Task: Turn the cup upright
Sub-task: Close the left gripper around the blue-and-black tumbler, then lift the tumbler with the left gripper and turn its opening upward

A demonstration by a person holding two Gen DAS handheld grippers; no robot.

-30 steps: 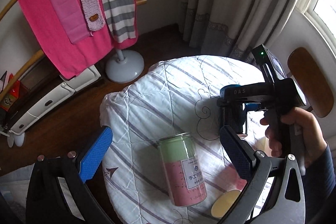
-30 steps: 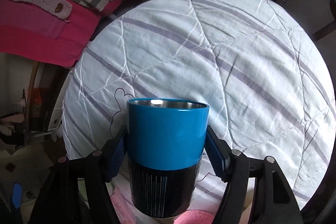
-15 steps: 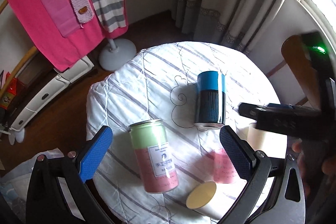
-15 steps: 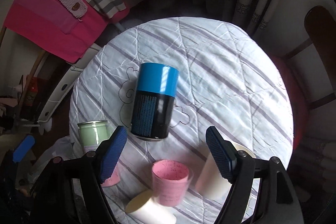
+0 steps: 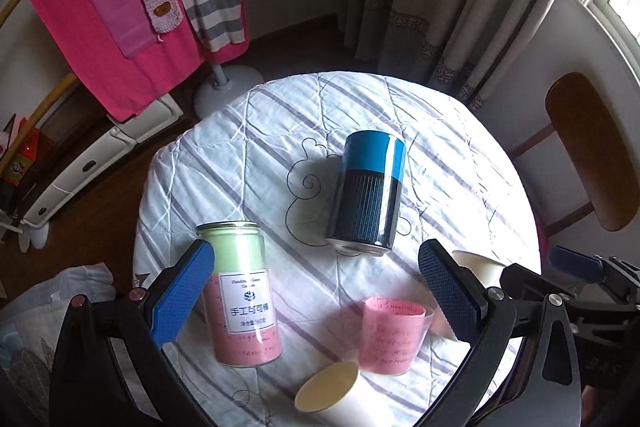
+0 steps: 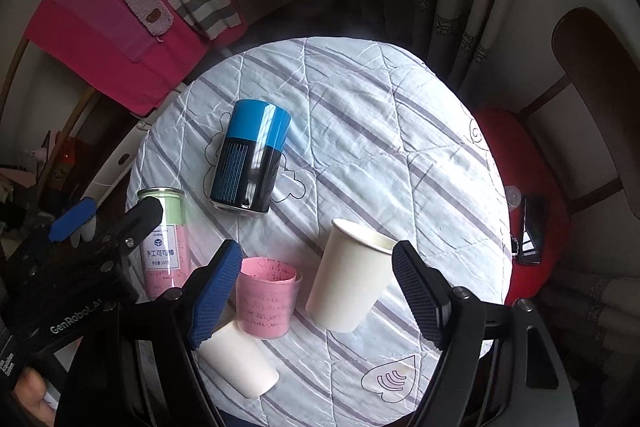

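A blue and black cup point(image 5: 370, 191) stands upright on the round table's striped cloth point(image 5: 460, 155), blue rim up; it also shows in the right wrist view point(image 6: 250, 159). My left gripper point(image 5: 316, 295) is open and empty, held above the table's near side, apart from the cup. My right gripper point(image 6: 316, 295) is open and empty, raised high above the table, well back from the cup. The left gripper's body point(image 6: 80, 239) shows at the left of the right wrist view.
A green and pink can point(image 5: 240, 291) stands near left. A pink cup point(image 5: 390, 335) and a white paper cup point(image 6: 352, 275) stand at the near side. Another paper cup point(image 6: 236, 359) lies on its side. A wooden chair point(image 5: 588, 151) stands right, a towel rack point(image 5: 132, 7) behind.
My right gripper set the blue cup upright on the table, let go and pulled up and back. My left gripper has also risen, so more of the table shows.
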